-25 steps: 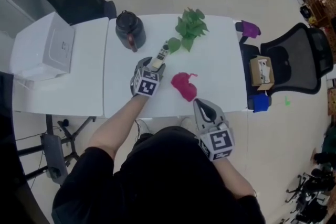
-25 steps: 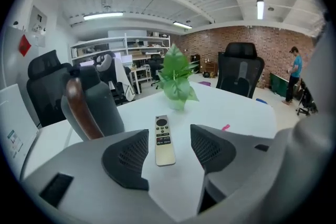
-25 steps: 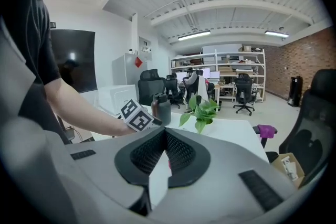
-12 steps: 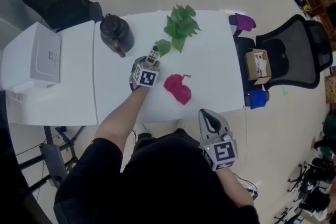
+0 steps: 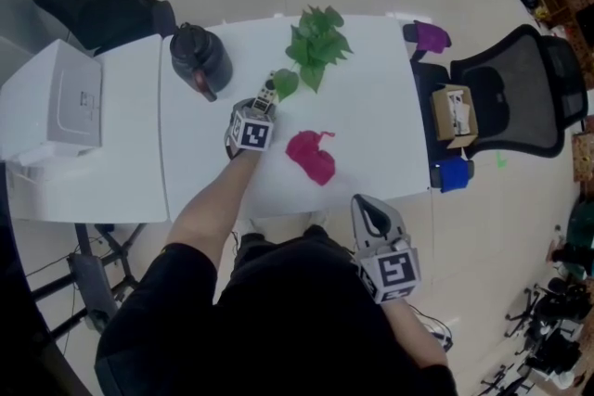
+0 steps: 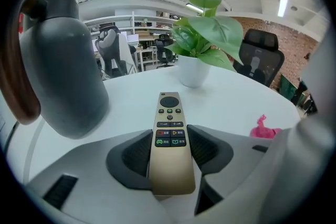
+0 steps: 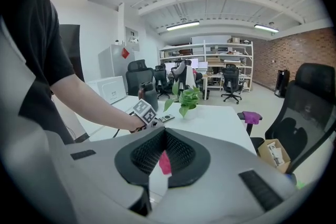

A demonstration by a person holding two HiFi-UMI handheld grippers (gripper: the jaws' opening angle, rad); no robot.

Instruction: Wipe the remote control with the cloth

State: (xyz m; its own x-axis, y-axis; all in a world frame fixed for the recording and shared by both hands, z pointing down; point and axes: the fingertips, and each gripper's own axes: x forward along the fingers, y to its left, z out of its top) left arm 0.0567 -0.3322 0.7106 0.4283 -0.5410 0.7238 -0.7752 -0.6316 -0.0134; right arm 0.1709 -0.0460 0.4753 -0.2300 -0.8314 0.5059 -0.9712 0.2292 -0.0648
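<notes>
left tool (image 6: 170, 148) lower, jaws just closing into a pinch on the remote control (image 6: 169, 110); right tool (image 7: 163, 156) pressed together

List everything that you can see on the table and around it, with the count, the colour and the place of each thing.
remote control: 1, gold, on the table, between the left gripper's jaws
cloth: 1, pink, crumpled on the table, right of the remote control
plant: 1, green, white pot, behind the remote control
jug: 1, dark grey, brown handle, left of the plant
white box: 1, on the left table
tables: 2, white, side by side
office chairs: several, black, around the tables
purple cloth: 1, at the right table end
cardboard box: 1, brown, on the right chair
left gripper: grey, jaws just closed onto the remote control
right gripper: grey, shut, empty, near the person's body
</notes>
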